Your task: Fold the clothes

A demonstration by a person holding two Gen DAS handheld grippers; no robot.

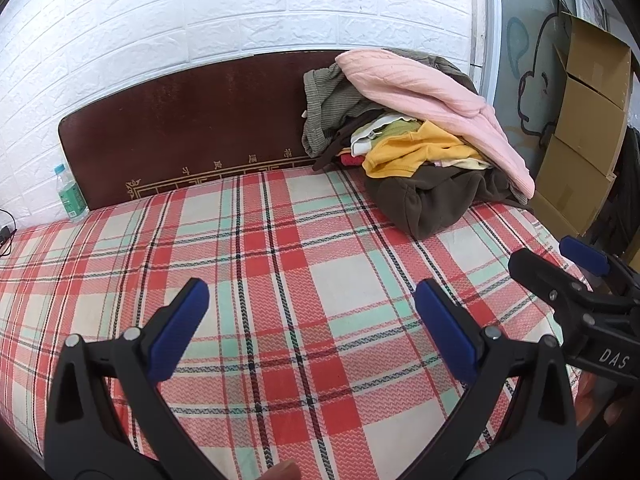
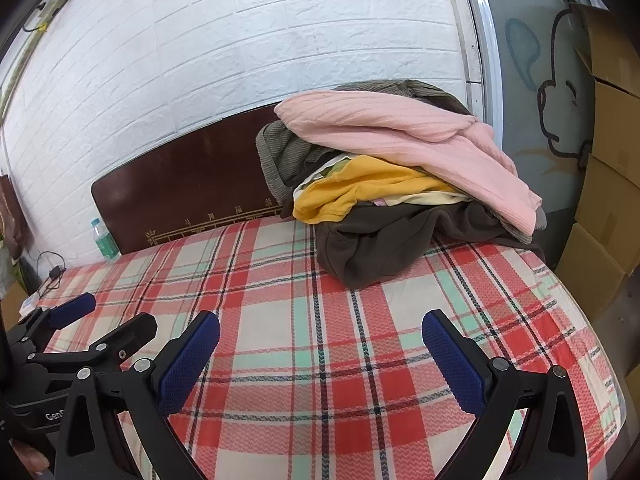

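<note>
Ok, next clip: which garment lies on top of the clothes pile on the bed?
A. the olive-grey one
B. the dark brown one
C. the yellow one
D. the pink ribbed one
D. The pink ribbed garment drapes over the top of the pile, with the yellow garment tucked under it and the dark brown garment at the bottom on the plaid bed; both grippers are open and hold nothing.

We see a plaid-covered bed (image 1: 280,248) with a heap of clothes (image 1: 420,140) lying at its far right corner.
</note>
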